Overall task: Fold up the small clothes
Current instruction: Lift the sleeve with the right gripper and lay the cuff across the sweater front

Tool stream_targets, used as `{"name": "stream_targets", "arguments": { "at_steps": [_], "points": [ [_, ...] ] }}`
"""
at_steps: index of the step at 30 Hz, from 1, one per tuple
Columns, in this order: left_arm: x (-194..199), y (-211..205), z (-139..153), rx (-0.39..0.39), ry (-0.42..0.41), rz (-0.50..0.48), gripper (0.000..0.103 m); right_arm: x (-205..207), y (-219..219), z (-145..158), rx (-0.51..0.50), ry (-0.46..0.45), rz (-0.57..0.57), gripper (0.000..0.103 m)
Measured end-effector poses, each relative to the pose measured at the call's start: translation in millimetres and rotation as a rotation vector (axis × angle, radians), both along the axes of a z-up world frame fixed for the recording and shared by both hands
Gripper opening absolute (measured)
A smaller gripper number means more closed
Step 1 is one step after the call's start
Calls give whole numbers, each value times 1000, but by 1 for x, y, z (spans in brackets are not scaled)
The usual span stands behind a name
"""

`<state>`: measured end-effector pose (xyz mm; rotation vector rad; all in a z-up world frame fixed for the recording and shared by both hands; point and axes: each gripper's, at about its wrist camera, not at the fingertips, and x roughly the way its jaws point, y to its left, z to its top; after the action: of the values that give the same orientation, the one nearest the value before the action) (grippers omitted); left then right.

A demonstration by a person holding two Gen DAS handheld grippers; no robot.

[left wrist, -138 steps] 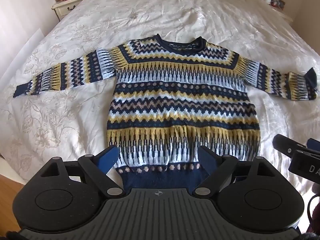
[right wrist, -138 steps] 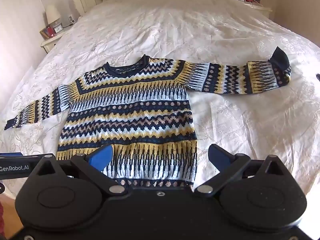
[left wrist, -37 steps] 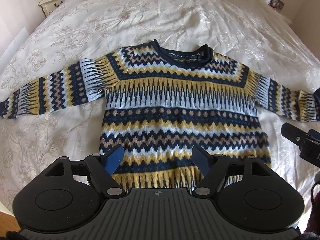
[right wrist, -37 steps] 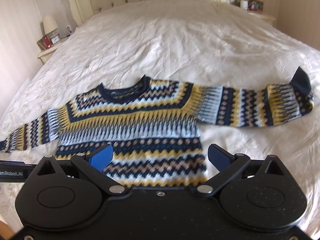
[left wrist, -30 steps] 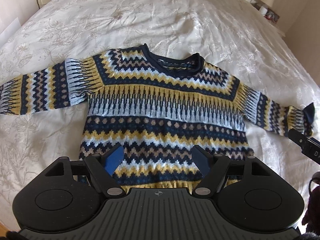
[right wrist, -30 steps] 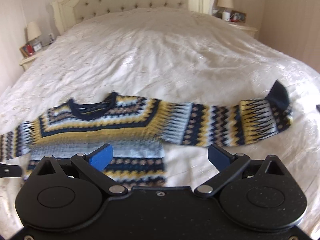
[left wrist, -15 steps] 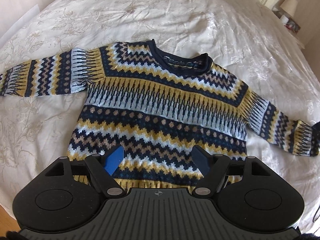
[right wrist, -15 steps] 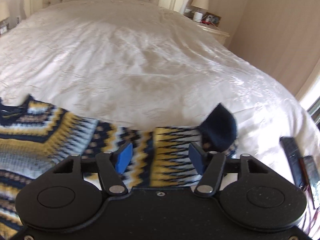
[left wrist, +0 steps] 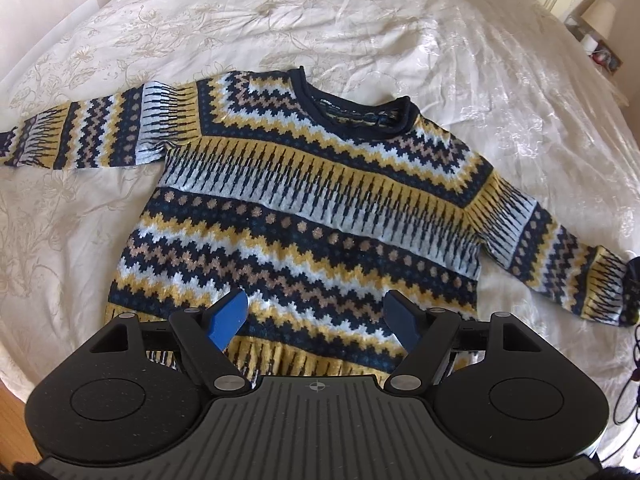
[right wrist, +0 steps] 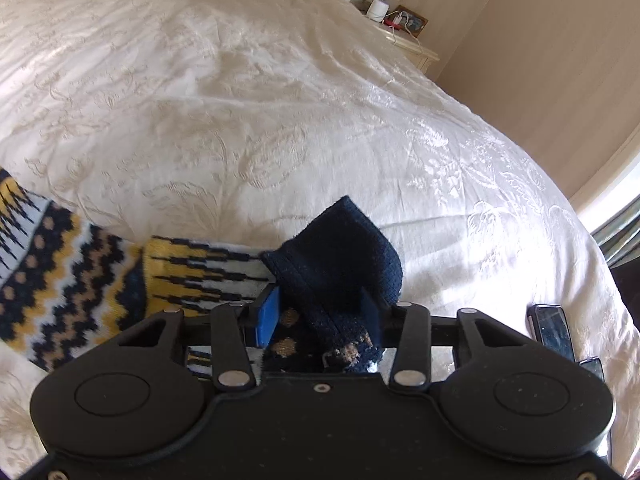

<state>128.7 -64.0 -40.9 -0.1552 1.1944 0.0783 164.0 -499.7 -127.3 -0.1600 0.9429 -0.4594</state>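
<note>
**Right sleeve cuff going between the fingers**

A cream embroidered bedspread [left wrist: 360, 20] is filling both views, and the patterned sweater [left wrist: 312, 200] is lying flat on it, front up, sleeves spread out to either side. The left gripper [left wrist: 316, 314] is hanging over the lower body of the sweater, fingers wide apart and holding nothing. The right gripper [right wrist: 316, 316] is sitting at the navy cuff [right wrist: 340, 256] of the right sleeve, its fingers closing around the knit. The step in hand looks like a sleeve fold; the next move is probably calling for lifting the cuff and carrying it across the chest. Whether the pads are actually pinching is hard to tell. The hem is hiding behind the left gripper, and the left cuff is running out of view.
</note>
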Motion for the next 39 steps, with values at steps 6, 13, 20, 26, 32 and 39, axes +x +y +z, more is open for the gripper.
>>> {"name": "stream_targets", "arguments": {
  "at_steps": [6, 13, 20, 26, 32, 39],
  "points": [
    [-3, -3, 0, 12, 2, 1, 73, -8, -8, 1, 57, -58, 37, 18],
    [0, 4, -4, 6, -3, -32, 73, -27, -19, 36, 222, -201, -25, 10],
    [6, 32, -5, 11, -28, -92, 73, -29, 41, 94, 293, -320, 105, 10],
    [8, 81, -7, -15, -42, -137, 73, -11, 137, 135, 379, -366, 250, 10],
    [10, 151, -9, -9, -49, -94, 73, 24, 255, 140, 468, -352, 447, 10],
    [15, 224, -18, -2, -33, -33, 73, 54, 381, 100, 588, -279, 656, 10]
  ]
}}
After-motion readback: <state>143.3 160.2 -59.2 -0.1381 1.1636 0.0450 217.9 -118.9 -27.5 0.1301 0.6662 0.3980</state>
